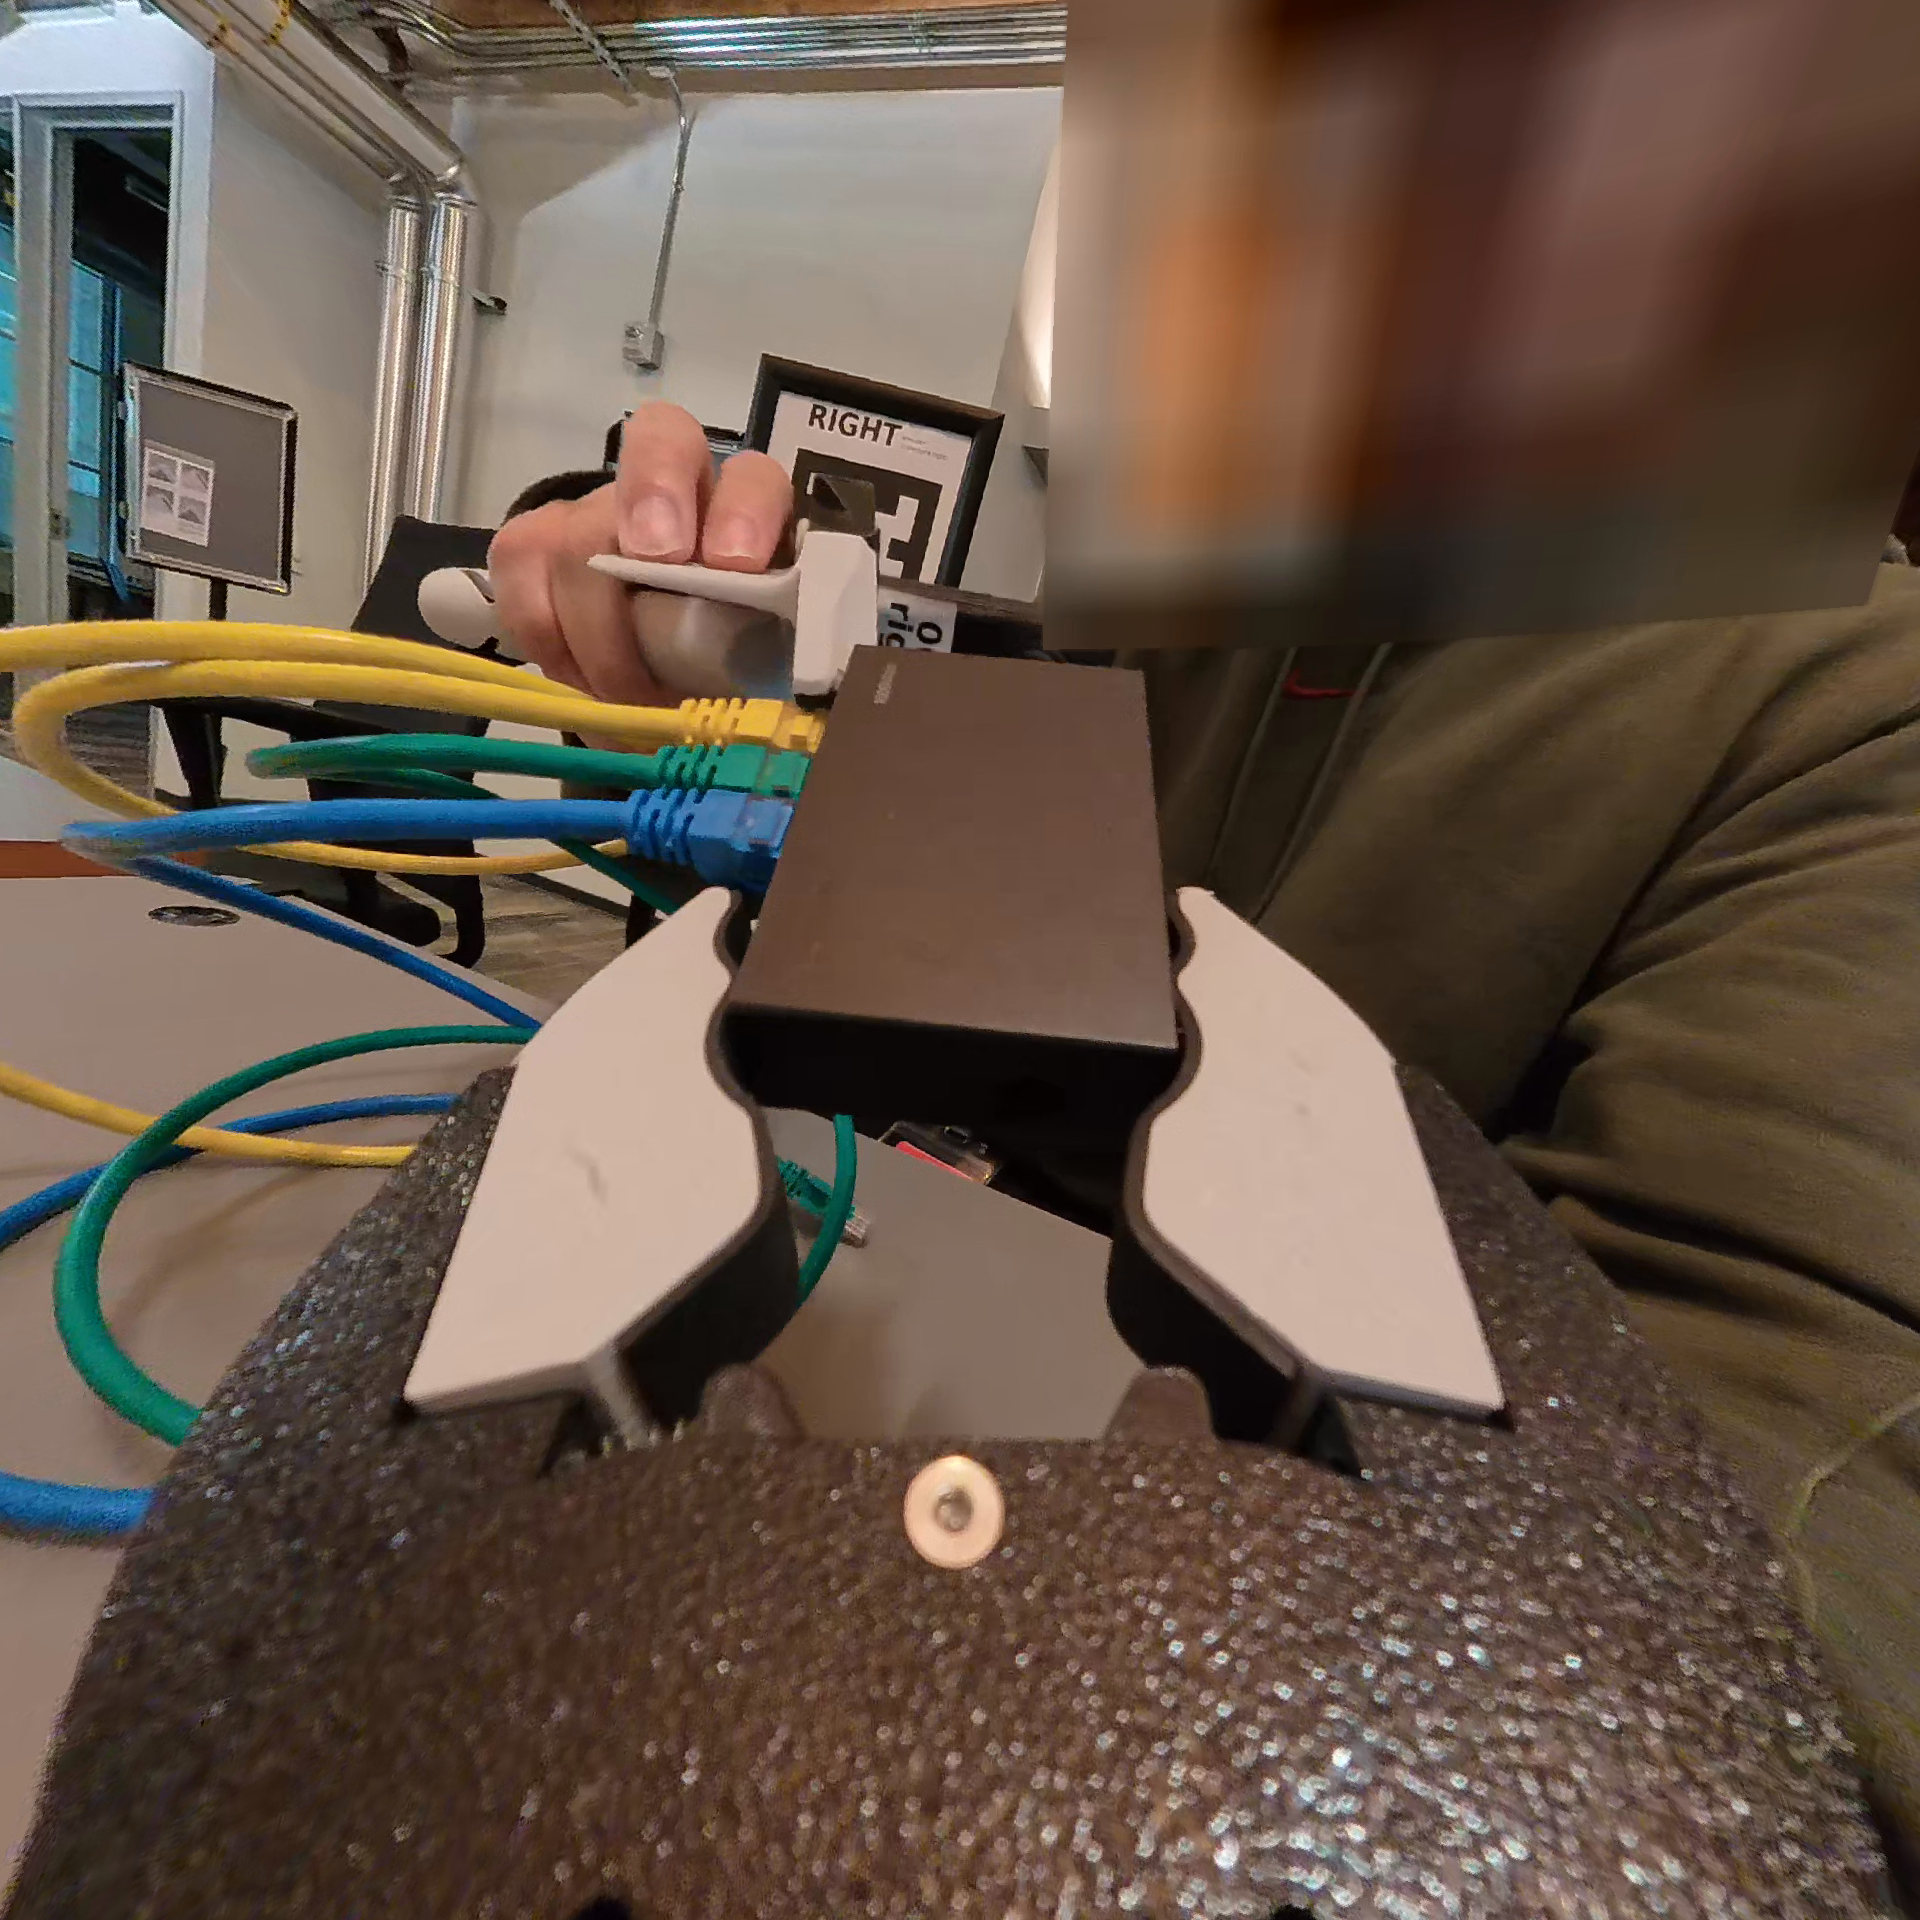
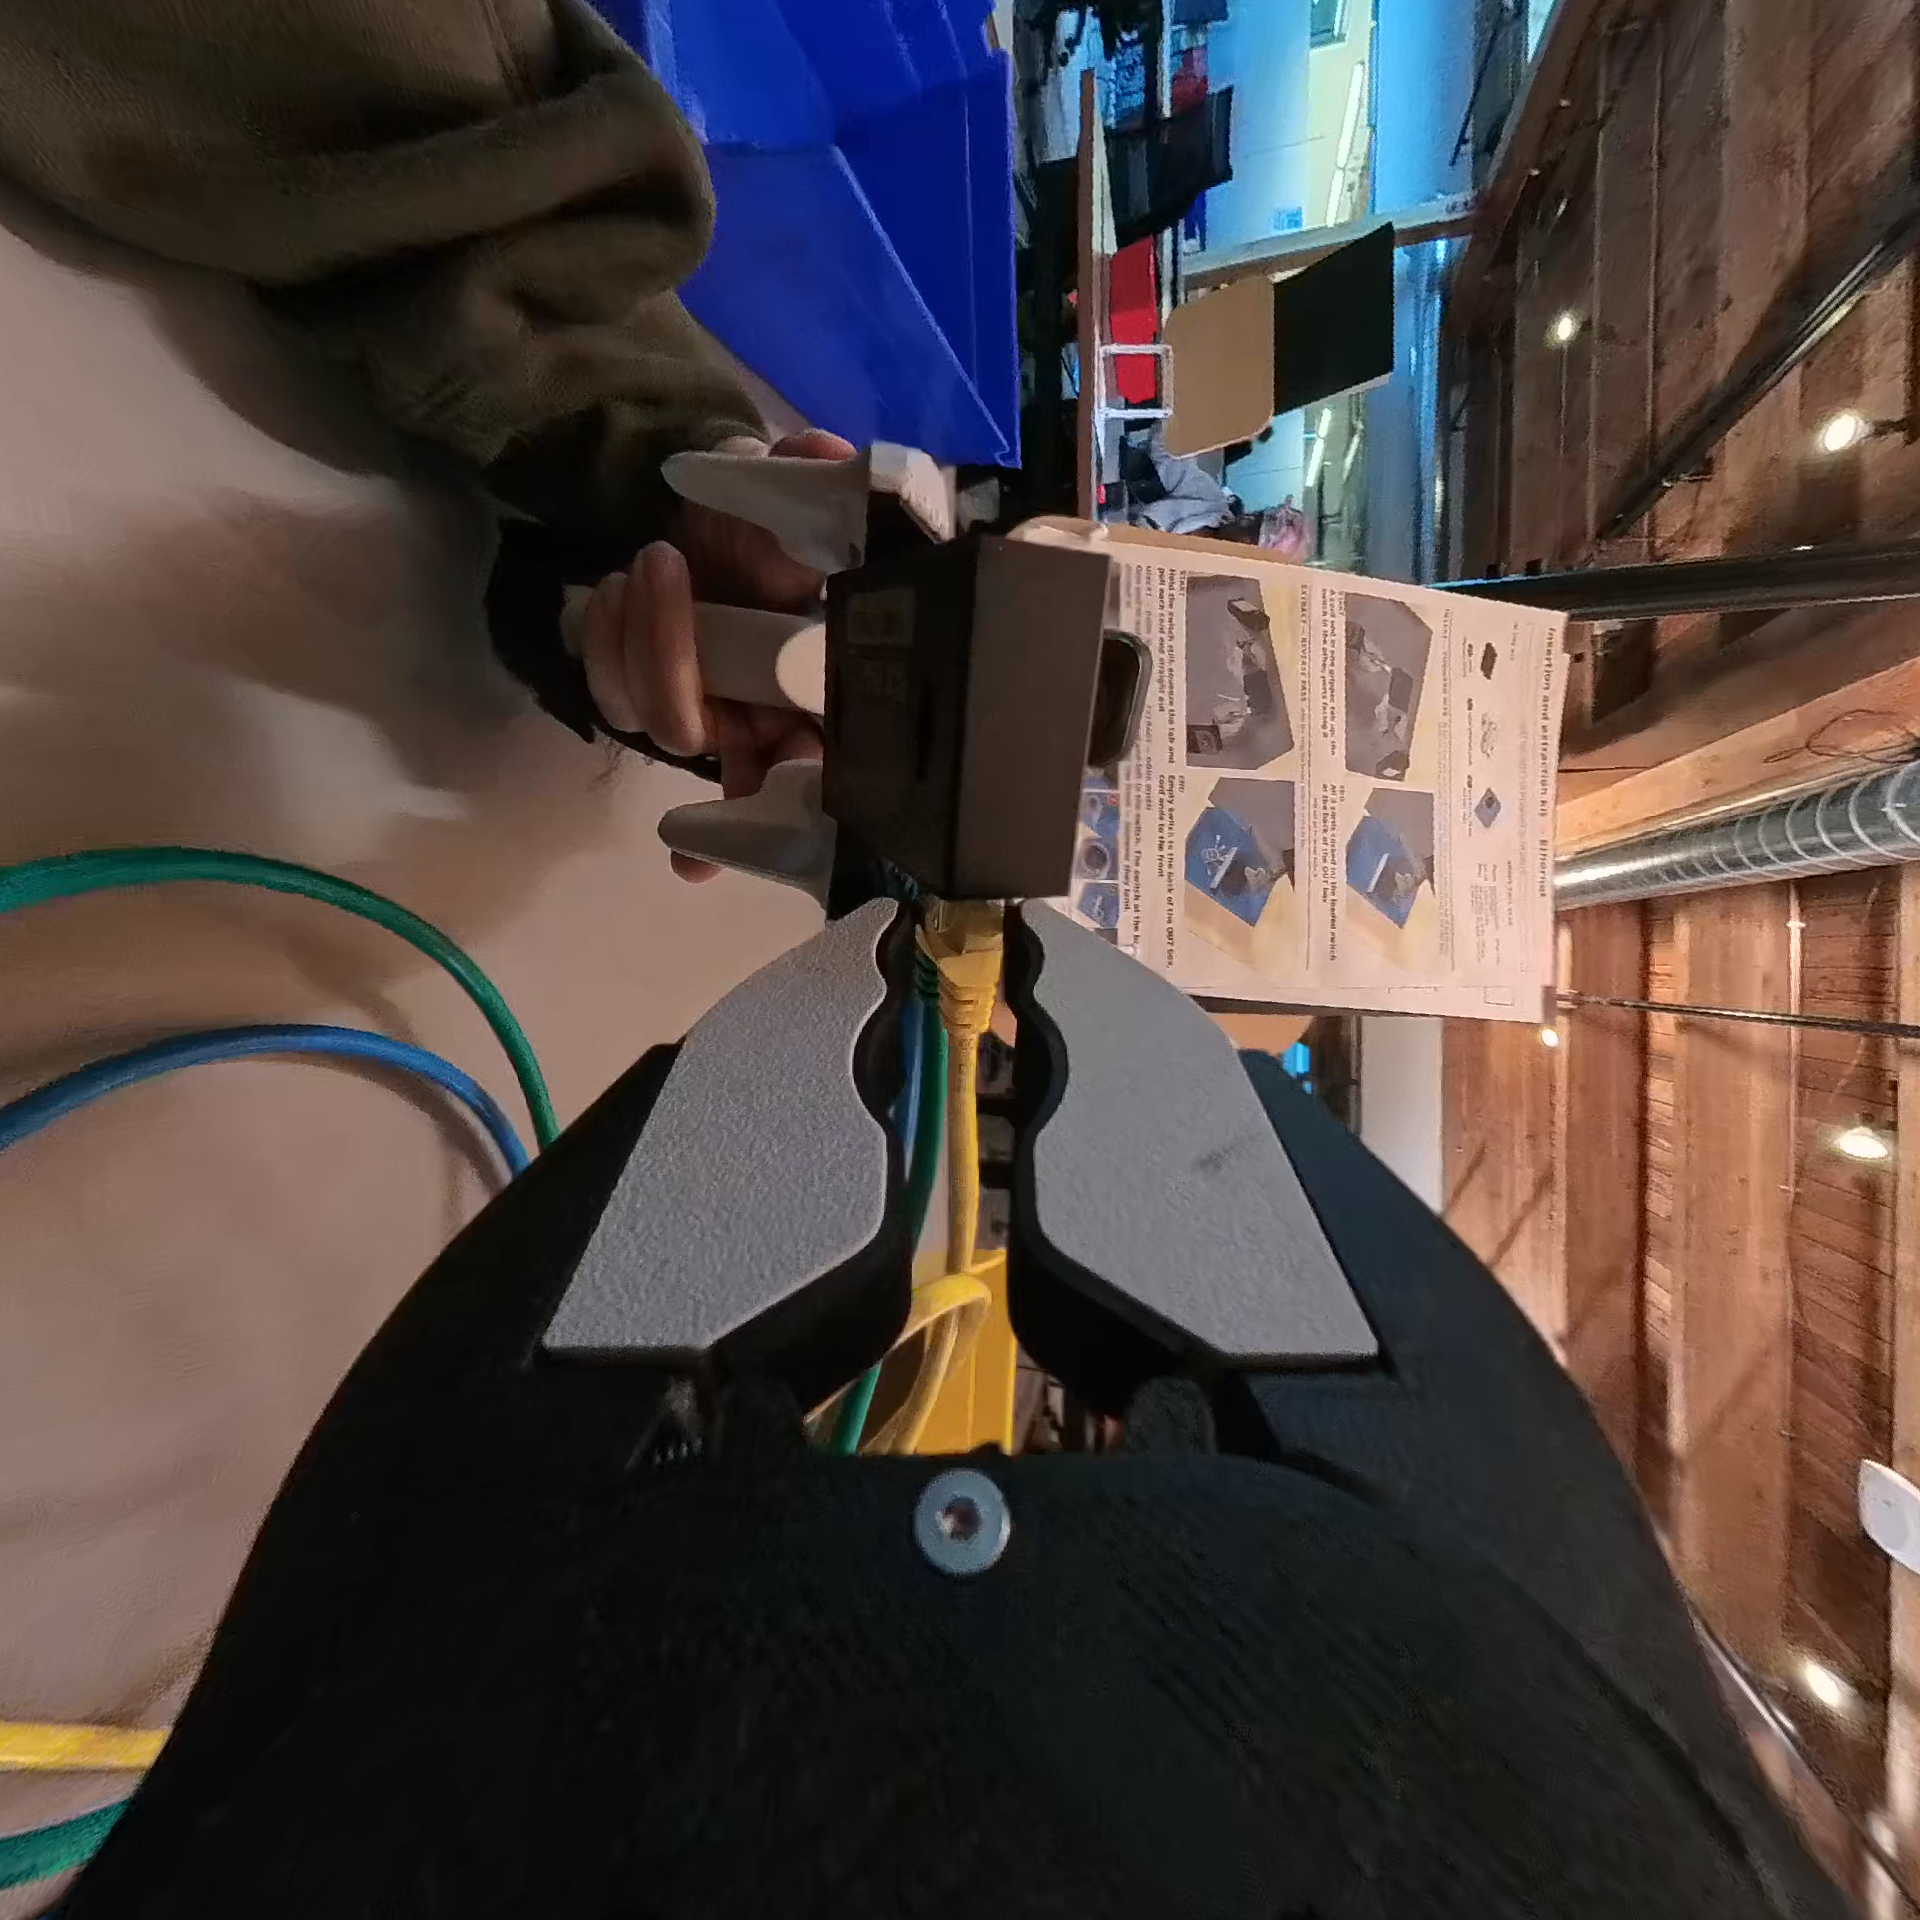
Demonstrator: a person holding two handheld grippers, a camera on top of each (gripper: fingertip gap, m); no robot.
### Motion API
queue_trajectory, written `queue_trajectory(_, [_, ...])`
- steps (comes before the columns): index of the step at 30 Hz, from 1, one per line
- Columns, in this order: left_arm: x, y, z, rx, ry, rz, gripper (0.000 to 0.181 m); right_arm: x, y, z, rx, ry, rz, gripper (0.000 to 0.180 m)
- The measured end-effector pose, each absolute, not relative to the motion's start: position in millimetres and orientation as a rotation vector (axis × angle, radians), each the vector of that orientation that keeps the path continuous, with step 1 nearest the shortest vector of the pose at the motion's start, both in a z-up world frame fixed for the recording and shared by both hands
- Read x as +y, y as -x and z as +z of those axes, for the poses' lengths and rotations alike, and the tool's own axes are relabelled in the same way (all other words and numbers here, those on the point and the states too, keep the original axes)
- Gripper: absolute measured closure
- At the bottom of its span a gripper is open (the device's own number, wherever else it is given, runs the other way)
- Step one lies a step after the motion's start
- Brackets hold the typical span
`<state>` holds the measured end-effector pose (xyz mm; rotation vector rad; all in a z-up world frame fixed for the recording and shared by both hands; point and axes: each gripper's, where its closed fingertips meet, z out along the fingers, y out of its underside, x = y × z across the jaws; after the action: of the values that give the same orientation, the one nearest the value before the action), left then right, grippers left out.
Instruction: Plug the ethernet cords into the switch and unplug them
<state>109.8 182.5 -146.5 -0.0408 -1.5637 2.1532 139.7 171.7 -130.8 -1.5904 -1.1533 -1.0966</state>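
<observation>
In the left wrist view, the left gripper (image 1: 951, 997) is clenched on the near end of the black switch (image 1: 966, 862), one grey finger pressed to each long side, holding it lifted above the pale table (image 1: 208, 997). Along the switch's left edge three cords sit plugged in a row: the blue cord (image 1: 707, 826) nearest, the green cord (image 1: 727, 771) next, the yellow cord (image 1: 743, 722) farthest. Their loops trail left and down onto the table. Beyond the yellow plug a hand (image 1: 613, 561) holds the right gripper, whose tip meets the far corner of the switch; this view does not show how its fingers stand. An olive sleeve (image 1: 1558, 935) fills the right side.

The right wrist view, rolled sideways, supplies that: the right gripper (image 2: 961, 971) has its fingers set close on either side of the yellow cord's boot (image 2: 966, 987), just short of the switch (image 2: 997, 717), though whether the pads actually press it I cannot tell. Green and blue cords run alongside, half hidden by the left finger. Past the switch the other hand (image 2: 665, 665) works the left gripper's handle. Farther back hang a printed instruction sheet (image 2: 1351, 790) and blue bins (image 2: 862, 208)
</observation>
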Motion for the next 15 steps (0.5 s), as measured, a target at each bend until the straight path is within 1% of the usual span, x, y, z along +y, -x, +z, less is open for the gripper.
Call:
queue_trajectory(8, [183.0, -105.4, -144.4, -1.53, 0.065, 2.127, 0.107, 170.9, -134.4, -128.7, -1.142, 1.682, -0.943, 0.164])
queue_trajectory(15, [183.8, -104.4, -144.6, -1.518, 0.074, 2.125, 0.107, 171.2, -132.9, -128.7, -1.167, 1.69, -0.97, 0.164])
